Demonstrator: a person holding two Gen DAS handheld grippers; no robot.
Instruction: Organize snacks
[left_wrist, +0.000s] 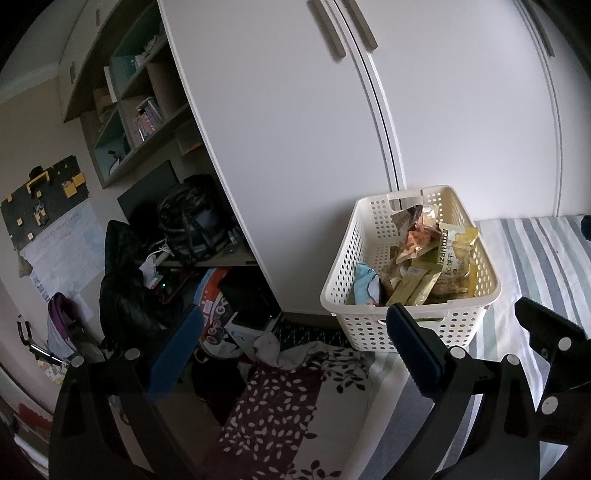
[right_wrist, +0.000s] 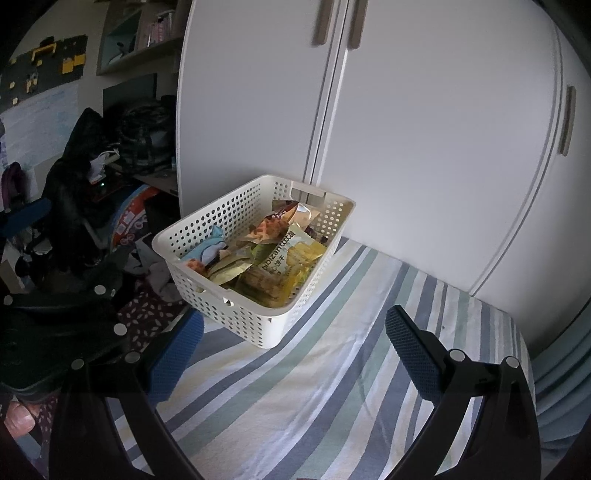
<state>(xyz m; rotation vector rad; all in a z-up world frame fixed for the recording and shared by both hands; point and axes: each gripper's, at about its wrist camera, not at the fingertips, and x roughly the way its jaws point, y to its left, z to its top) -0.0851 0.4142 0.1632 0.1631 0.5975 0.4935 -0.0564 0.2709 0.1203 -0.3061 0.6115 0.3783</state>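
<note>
Snacks sit in the perforated basket (right_wrist: 236, 295) at the striped bedsheet's (right_wrist: 332, 369) far corner.
Left gripper (left_wrist: 295, 350) and right gripper (right_wrist: 295, 350) wide, empty; pinch one packet's top edge.

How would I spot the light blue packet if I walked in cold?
Find the white perforated basket on the striped sheet before the white wardrobe. The light blue packet sits at its left end, the only blue one among yellow, green and orange wrappers.

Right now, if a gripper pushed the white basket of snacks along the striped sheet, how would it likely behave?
The white basket would probably slide rather than roll: flat bottom, low walls. It is likely light, holding only snack packets, so it may skid or turn. It sits near the edge of the striped sheet, so a leftward push might tip it off.
</note>
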